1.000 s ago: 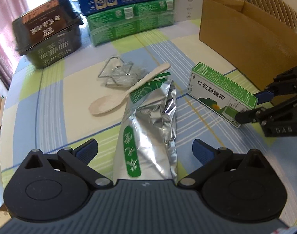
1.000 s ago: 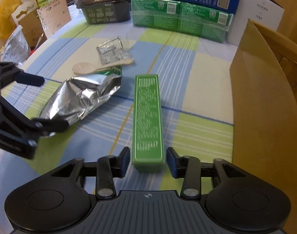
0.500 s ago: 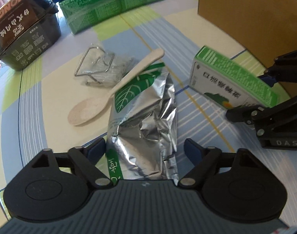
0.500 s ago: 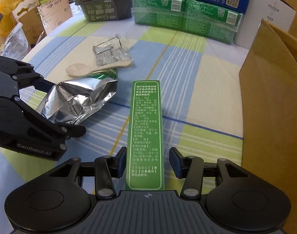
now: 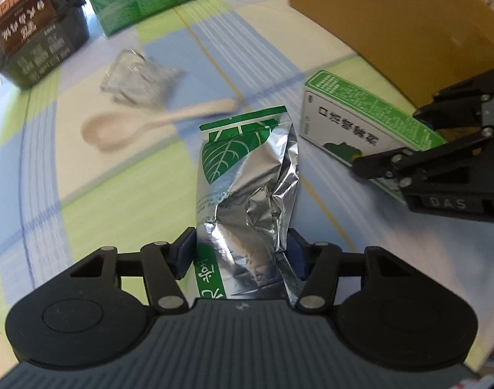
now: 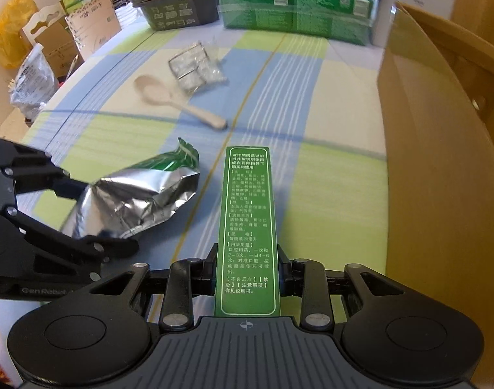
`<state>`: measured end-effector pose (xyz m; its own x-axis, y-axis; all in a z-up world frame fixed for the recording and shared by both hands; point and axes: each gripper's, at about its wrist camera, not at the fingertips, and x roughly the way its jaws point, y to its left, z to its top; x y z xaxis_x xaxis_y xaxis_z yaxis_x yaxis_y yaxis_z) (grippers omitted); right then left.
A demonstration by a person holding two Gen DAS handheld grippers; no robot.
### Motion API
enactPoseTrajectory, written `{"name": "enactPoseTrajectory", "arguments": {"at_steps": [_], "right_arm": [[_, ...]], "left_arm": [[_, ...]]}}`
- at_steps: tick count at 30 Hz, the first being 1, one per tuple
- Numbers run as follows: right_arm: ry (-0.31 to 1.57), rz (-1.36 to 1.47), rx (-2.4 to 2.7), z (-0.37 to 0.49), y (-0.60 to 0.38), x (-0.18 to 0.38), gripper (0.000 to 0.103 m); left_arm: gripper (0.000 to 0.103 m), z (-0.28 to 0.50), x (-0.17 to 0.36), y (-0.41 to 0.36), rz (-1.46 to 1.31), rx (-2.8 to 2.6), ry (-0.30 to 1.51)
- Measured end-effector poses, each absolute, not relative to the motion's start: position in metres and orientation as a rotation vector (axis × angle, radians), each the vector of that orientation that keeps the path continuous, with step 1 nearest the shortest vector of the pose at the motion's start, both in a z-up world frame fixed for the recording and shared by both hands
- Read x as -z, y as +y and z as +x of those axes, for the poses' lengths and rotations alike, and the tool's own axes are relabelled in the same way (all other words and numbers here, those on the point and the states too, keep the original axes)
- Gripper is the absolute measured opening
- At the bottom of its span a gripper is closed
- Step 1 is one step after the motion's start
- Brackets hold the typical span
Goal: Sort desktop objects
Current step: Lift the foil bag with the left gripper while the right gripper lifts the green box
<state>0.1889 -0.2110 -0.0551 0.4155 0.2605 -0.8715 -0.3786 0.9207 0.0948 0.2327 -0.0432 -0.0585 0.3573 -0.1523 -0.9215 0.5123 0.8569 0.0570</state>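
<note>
Two hand-held grippers each hold one thing over the striped surface (image 6: 328, 175). The left hand-held gripper (image 5: 240, 253) has just been closing, and its blue pads now press both sides of the foil bag (image 5: 247, 194). The bag sticks out far ahead of it, crumpled, with a green leaf end. The right hand-held gripper (image 6: 246, 270) has also just been closing, and it is clamped tight on the near end of the long green box (image 6: 246, 227), which points away from it.

Only the left view shows the white side of the box (image 5: 341, 129) with big black letters. Only the right view shows its green top full of small print. The right view also shows a yellow bag (image 6: 6, 35) and paper bits far left, off the surface edge.

Both views show the pale spoon (image 6: 178, 100) and a clear packet (image 6: 198, 66) lying beyond the bag, well apart from both grippers. A brown carton (image 6: 441, 162) stands on the right, near the green box. Green packs (image 6: 295, 9) and a dark tub (image 6: 178, 6) sit at the far edge.
</note>
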Motion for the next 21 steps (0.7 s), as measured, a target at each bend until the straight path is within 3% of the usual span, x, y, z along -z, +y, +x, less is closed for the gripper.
{"name": "enactPoseTrajectory", "arguments": {"at_steps": [9, 21], "right_arm": [[1.064, -0.088, -0.391, 0.099, -0.244, 0.053, 0.028], [1.05, -0.057, -0.377, 0.082, -0.253, 0.059, 0.033]], "left_arm": [[0.053, 0.153, 0.055, -0.058, 0.283, 0.42, 1.188], [0.075, 0.153, 0.071, -0.067, 0.312, 0.419, 1.222]]}}
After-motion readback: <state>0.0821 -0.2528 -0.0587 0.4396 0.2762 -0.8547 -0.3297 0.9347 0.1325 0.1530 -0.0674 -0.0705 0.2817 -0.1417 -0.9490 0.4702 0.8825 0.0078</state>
